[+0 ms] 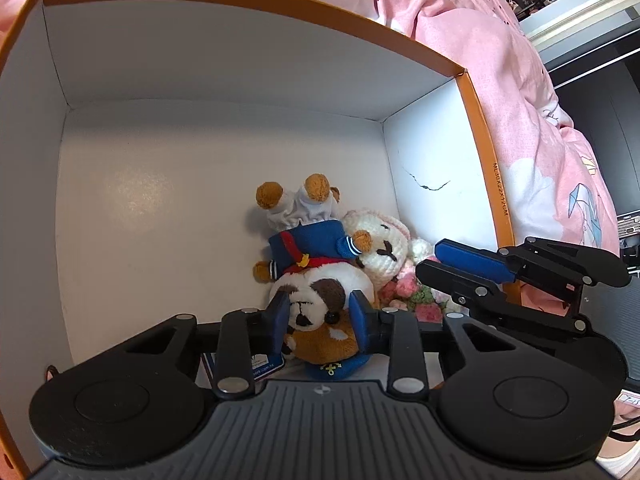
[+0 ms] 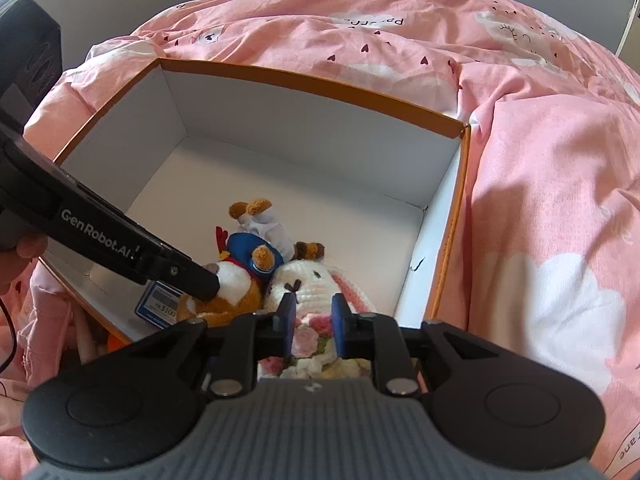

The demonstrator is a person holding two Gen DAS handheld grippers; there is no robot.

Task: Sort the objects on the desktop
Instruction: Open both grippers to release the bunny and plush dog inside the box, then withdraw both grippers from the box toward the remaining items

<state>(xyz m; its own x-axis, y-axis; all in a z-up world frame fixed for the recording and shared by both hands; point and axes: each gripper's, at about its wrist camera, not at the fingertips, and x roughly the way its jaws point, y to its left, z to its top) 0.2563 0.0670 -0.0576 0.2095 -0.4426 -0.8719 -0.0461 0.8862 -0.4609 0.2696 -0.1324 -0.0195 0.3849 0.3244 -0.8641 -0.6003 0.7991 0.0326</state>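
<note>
Box (image 1: 486, 168): we see an orange carton with white inner walls, lying on the bed's pink quilt (image 2: 540, 184); one inner wall bears a small dark tear.
Dog (image 1: 316, 292): a brown-and-white plush in a blue sailor jacket lies upside down in the near corner of the box, its feet pointing up and its blue cap (image 1: 334, 368) at the bottom.
Rabbit (image 2: 312, 284): a white crocheted plush lies beside the dog, touching it, with pink and green crocheted flowers (image 2: 308, 338) under its chin.
Price tag (image 2: 160, 304): a blue-edged card lies on the box floor next to the dog's head.
Left tool (image 1: 319, 318): we find its blue fingers on either side of the dog's head; whether they press it or merely flank it, we cannot tell.
Right tool (image 2: 313, 322): its fingers stand apart, released, over the rabbit's flowers, with the flowers visible in the gap; from the left wrist view it reaches in over the box's right wall.
</note>
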